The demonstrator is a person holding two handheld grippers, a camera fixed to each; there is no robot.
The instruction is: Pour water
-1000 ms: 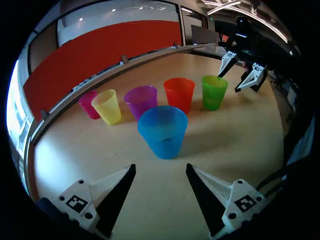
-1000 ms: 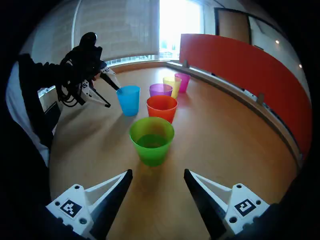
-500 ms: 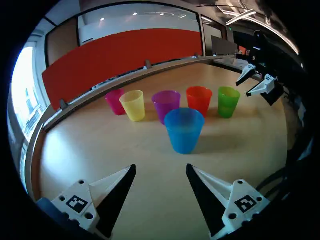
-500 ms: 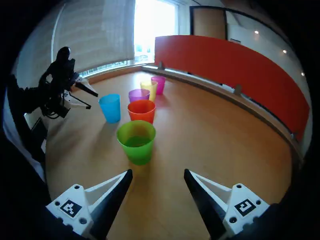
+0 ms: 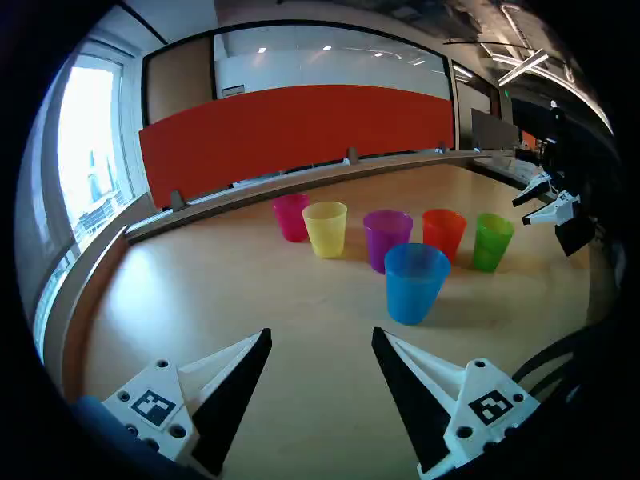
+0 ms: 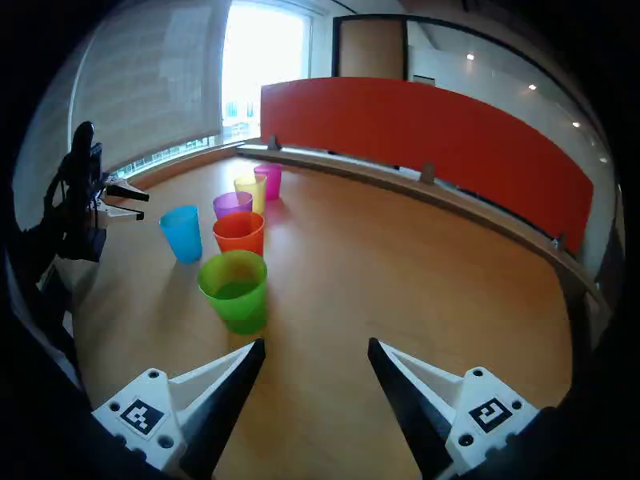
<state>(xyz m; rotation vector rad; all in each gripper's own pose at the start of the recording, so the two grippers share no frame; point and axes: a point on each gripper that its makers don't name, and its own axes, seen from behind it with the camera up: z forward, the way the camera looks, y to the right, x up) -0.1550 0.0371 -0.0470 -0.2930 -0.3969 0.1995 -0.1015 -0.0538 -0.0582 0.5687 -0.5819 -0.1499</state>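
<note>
Several plastic cups stand upright on a wooden table (image 5: 240,280). A blue cup (image 5: 414,282) stands alone in front of a row: pink (image 5: 290,216), yellow (image 5: 325,229), purple (image 5: 386,239), orange (image 5: 444,234) and green (image 5: 491,241). My left gripper (image 5: 320,352) is open, empty, well short of the blue cup. In the right gripper view the green cup (image 6: 234,290) is nearest, holding liquid, with the orange cup (image 6: 238,233) and blue cup (image 6: 182,232) beyond. My right gripper (image 6: 316,360) is open and empty, to the right of the green cup. Each gripper appears far off in the other's view (image 5: 552,204) (image 6: 112,200).
A long red partition (image 5: 296,132) runs along the table's far edge behind a raised rail. A bright window (image 6: 264,72) lies beyond. A person's dark sleeve (image 6: 40,240) holds the left gripper. Bare wood spreads around the cups.
Both grippers have pulled back from the cups, which look smaller and farther. The left view swung so the cups sit to the right; the right view swung so they sit to the left.
</note>
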